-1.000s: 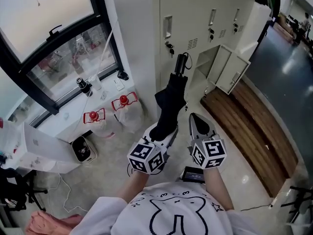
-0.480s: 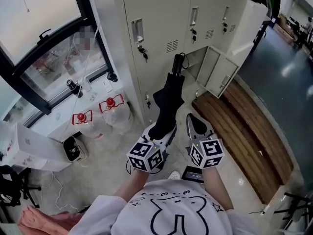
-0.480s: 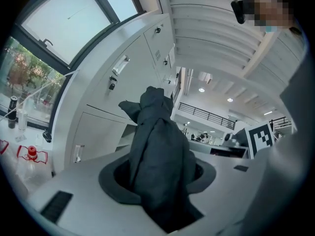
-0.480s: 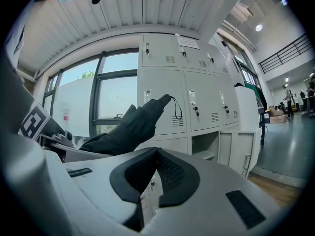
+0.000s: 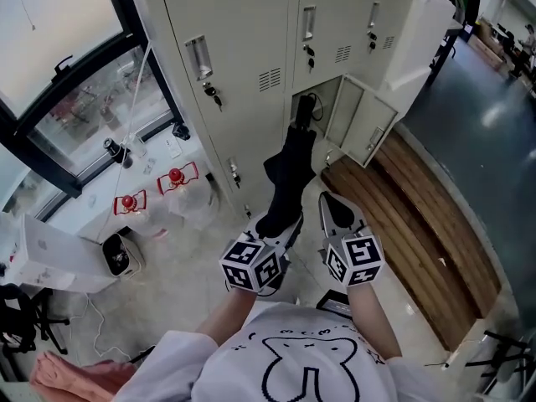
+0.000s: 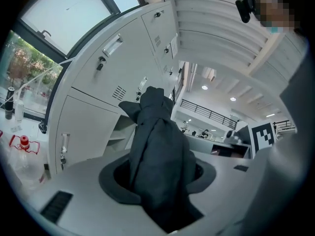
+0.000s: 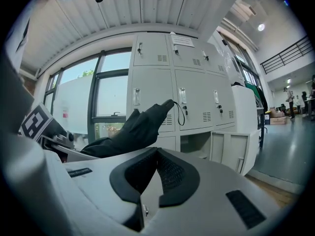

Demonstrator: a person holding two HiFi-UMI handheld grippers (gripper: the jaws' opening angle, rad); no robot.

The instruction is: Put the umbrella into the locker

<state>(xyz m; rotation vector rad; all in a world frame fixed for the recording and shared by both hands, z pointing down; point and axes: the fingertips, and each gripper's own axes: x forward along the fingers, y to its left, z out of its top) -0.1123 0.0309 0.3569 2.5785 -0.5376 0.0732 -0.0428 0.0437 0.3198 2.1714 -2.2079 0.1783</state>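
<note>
Evidently light, the folded umbrella (image 5: 290,172) sits pinched by its soft cloth in my left gripper (image 5: 280,227), handle toward the open locker (image 5: 362,131); right gripper (image 5: 336,211) pressed together.

Daylight is pouring in through the large black-framed window (image 5: 59,32) at my upper left, bleaching its upper pane nearly white and lighting the pale grey metal lockers (image 5: 243,48) evenly, with only faint shadows. The dark glossy floor (image 5: 494,115) at my right is throwing back soft glare. Both gripper views are bending hard at their rims and fading into black corners, with the nearest foreground going soft. The folded black umbrella (image 6: 157,156) is showing as a dark mass with little detail.
</note>
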